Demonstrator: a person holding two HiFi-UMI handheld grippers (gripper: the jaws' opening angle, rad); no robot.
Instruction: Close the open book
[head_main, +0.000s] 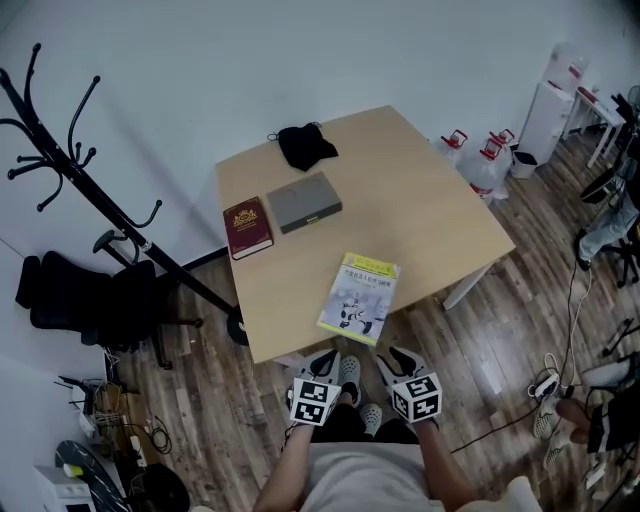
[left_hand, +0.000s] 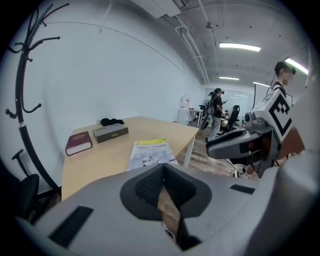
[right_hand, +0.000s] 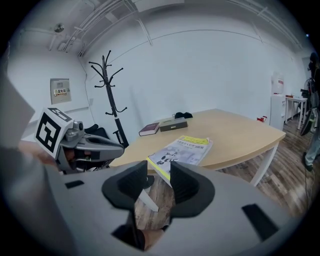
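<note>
A book with a white and yellow cover (head_main: 359, 297) lies flat and closed, cover up, near the front edge of the light wooden table (head_main: 420, 210). It also shows in the left gripper view as the book (left_hand: 149, 152) and in the right gripper view as the book (right_hand: 183, 149). Both grippers hang below the table's front edge, close to the person's body and apart from the book. My left gripper (head_main: 328, 357) (left_hand: 162, 172) is shut with nothing between its pads. My right gripper (head_main: 396, 356) (right_hand: 159, 176) stands open and empty.
Further back on the table lie a maroon book (head_main: 247, 227), a grey box (head_main: 304, 202) and a black cloth (head_main: 306, 146). A black coat rack (head_main: 60, 150) and a dark chair (head_main: 70, 295) stand at the left. Water jugs (head_main: 485, 160) sit on the floor at the right.
</note>
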